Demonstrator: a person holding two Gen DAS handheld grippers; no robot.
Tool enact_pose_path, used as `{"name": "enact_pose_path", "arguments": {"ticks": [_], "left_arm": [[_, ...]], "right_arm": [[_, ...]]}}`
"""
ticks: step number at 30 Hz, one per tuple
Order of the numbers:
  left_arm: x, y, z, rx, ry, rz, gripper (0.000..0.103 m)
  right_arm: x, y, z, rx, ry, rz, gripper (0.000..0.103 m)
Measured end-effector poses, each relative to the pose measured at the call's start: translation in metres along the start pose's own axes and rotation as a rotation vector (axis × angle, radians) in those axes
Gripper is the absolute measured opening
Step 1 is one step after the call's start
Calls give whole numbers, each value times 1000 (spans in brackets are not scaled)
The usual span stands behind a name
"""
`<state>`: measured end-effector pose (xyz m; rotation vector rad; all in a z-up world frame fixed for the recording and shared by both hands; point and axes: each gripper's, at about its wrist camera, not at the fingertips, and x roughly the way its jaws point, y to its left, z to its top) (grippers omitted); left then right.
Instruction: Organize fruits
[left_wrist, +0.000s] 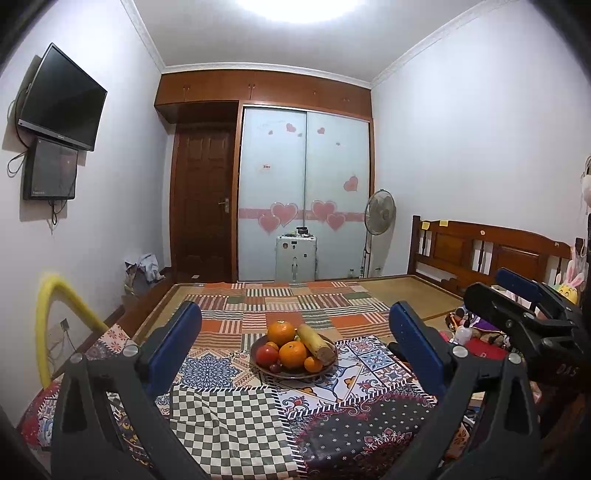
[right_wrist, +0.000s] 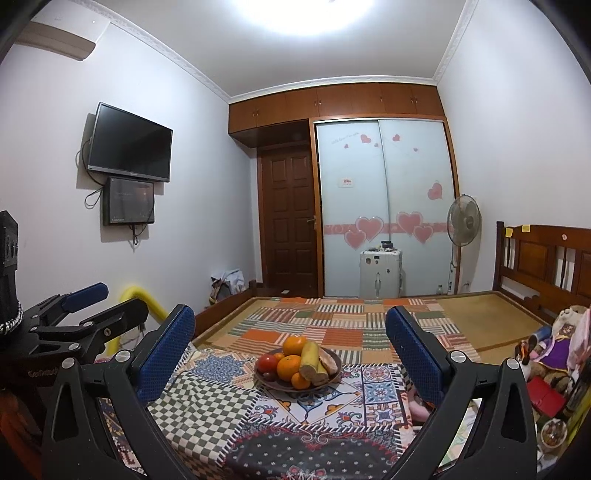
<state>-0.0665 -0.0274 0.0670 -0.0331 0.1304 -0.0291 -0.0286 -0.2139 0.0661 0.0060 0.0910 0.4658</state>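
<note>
A brown bowl (left_wrist: 258, 365) (right_wrist: 273, 384) sits on the patchwork tablecloth (left_wrist: 229, 417) (right_wrist: 207, 410). It holds oranges (left_wrist: 292, 354) (right_wrist: 289, 367), a red apple (left_wrist: 267, 355) (right_wrist: 266, 363), a yellow banana (left_wrist: 314, 342) (right_wrist: 310, 360) and a small dark fruit (left_wrist: 274, 367). My left gripper (left_wrist: 295, 332) is open and empty, well short of the bowl. My right gripper (right_wrist: 290, 328) is open and empty, also short of it. Each gripper shows at the edge of the other's view: the right one (left_wrist: 517, 295), the left one (right_wrist: 88, 306).
A bed with a patchwork cover (left_wrist: 295, 306) (right_wrist: 332, 321) lies behind the table. Stuffed toys and clutter (right_wrist: 546, 354) (left_wrist: 476, 328) lie at the right. A yellow tube (left_wrist: 48, 325), a fan (left_wrist: 379, 214) and a white suitcase (left_wrist: 295, 258) stand further off.
</note>
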Motion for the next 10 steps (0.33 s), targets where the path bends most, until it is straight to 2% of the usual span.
{"name": "enact_pose_path", "arguments": {"ticks": [10], "left_arm": [[-1,-1,0,0,3,-11,103]], "right_arm": [[4,1,0,8,6,-3,103]]}}
